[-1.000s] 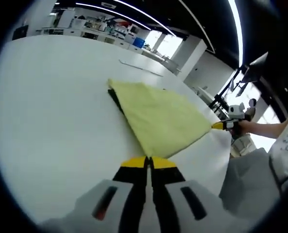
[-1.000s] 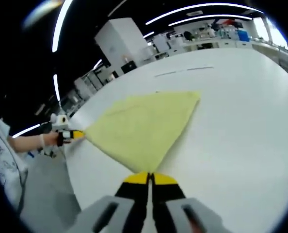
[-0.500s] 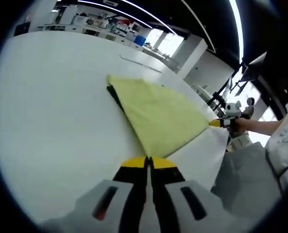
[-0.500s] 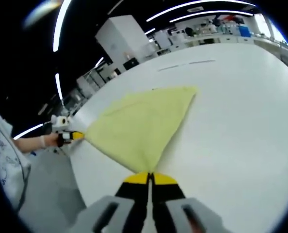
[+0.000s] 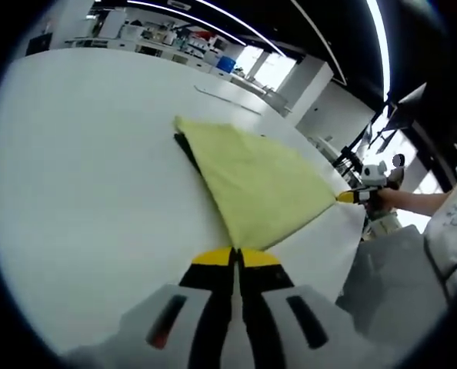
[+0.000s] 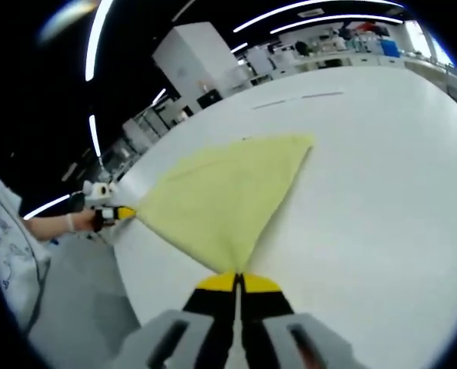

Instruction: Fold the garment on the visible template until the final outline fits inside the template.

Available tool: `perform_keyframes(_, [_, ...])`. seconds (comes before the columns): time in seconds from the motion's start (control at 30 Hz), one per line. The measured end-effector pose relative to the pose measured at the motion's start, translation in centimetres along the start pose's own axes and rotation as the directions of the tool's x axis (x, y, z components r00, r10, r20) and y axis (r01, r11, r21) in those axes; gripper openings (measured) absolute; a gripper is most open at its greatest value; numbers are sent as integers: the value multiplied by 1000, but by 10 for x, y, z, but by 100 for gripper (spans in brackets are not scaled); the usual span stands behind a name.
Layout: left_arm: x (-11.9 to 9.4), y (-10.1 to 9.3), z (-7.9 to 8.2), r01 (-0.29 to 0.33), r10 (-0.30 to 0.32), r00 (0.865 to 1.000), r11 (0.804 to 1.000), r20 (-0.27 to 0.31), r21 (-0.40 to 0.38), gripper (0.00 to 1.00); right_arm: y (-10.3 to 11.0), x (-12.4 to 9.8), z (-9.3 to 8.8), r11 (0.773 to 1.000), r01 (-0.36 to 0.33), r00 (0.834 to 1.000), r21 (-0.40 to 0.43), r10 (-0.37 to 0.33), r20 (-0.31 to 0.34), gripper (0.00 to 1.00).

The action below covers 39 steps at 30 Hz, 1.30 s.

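A pale yellow garment (image 5: 251, 181) lies stretched flat over a white table (image 5: 82, 192), its far corner by a dark strip (image 5: 185, 148). My left gripper (image 5: 235, 251) is shut on the garment's near corner. In the left gripper view the right gripper (image 5: 345, 197) comes in from the right, pinching another corner. In the right gripper view the same garment (image 6: 221, 196) spreads ahead, and my right gripper (image 6: 237, 277) is shut on its corner. The left gripper (image 6: 123, 213) holds the left corner there.
Thin template lines (image 6: 298, 99) are marked on the table beyond the garment. A person's hand and sleeve (image 5: 436, 207) reach in from the table's edge, grey floor below. Benches and shelves (image 5: 167, 42) stand far behind.
Both views shifted slightly as the hands moved. The garment stays taut between the two grippers, and both grips hold.
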<state>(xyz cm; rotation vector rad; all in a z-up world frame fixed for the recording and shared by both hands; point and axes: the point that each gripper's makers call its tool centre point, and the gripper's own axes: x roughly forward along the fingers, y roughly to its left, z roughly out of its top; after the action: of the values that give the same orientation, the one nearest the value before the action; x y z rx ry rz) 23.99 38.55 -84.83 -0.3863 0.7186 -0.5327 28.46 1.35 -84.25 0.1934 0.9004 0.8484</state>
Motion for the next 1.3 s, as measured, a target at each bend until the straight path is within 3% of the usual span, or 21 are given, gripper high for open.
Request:
perform_keyframes(0.37, [-5, -13, 1, -24, 25, 999, 1000, 35, -7, 0, 3, -3, 2, 1000, -5, 1000, 6, 5, 2, 0])
perform_keyframes(0.63, [-18, -10, 18, -39, 36, 996, 999, 87, 32, 0, 6, -12, 7, 999, -1, 999, -51, 3, 37, 0])
perform_keyframes(0.7, [-21, -11, 26, -44, 37, 994, 997, 100, 67, 5, 3, -16, 9, 998, 4, 999, -56, -2, 45, 0])
perform_keyframes(0.83, [-22, -16, 36, -47, 34, 993, 992, 115, 115, 18, 11, -26, 16, 996, 23, 996, -85, -15, 85, 19])
perform_keyframes(0.97, [-18, -18, 41, -64, 44, 992, 982, 114, 177, 42, 11, -30, 20, 989, 73, 991, -128, -58, 119, 73])
perform_keyframes(1.0, [-17, -18, 41, -69, 49, 993, 979, 106, 191, 49, 6, -32, 22, 988, 87, 990, -131, -70, 125, 80])
perform_keyframes(1.13, [-13, -24, 46, -79, 58, 993, 972, 101, 222, 71, 4, -39, 23, 983, 109, 987, -148, -89, 137, 98])
perform_keyframes(1.3, [-8, -35, 44, -63, 48, 997, 964, 67, 257, 98, -3, -44, 18, 973, 157, 982, -172, -135, 133, 100])
